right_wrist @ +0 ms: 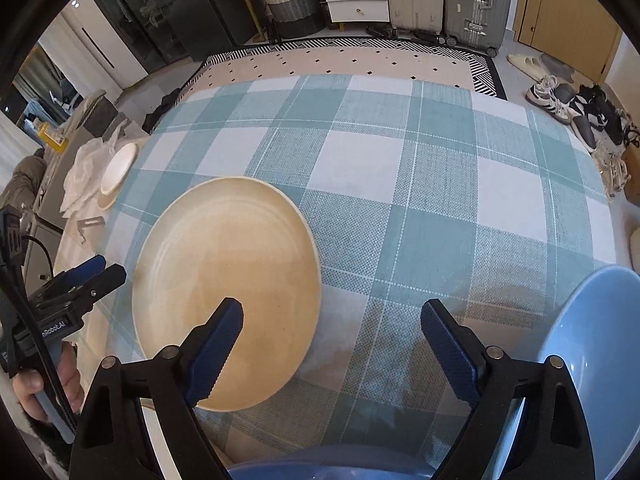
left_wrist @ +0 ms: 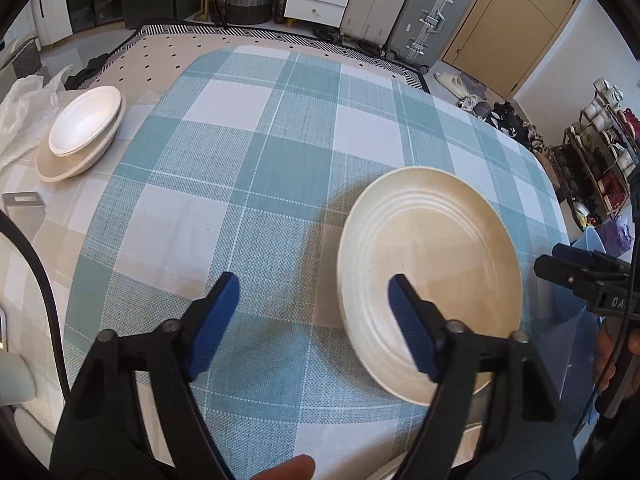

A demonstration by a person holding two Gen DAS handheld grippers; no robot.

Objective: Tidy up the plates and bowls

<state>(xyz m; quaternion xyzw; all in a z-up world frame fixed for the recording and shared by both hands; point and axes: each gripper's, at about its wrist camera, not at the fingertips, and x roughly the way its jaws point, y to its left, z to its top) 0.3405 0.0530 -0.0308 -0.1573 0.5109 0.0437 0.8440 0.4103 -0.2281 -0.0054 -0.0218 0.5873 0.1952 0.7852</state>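
Over the checked tablecloth [left_wrist: 256, 184], the left wrist view shows the left gripper [left_wrist: 312, 320] spread open and empty, straddling the near-left rim of the cream plate [left_wrist: 432, 264]; stacked bowls [left_wrist: 82, 128] sit far left. From the right wrist view, the right gripper [right_wrist: 332, 340] gapes empty astride the plate's right edge. The plate looks rigid, smooth and breakable; its raised rim seems the best hold.

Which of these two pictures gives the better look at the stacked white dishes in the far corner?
The left wrist view: the stacked white dishes show clearly there, a white bowl nested in a beige dish. In the right wrist view the stack is small, edge-on and distorted near the picture's left side.
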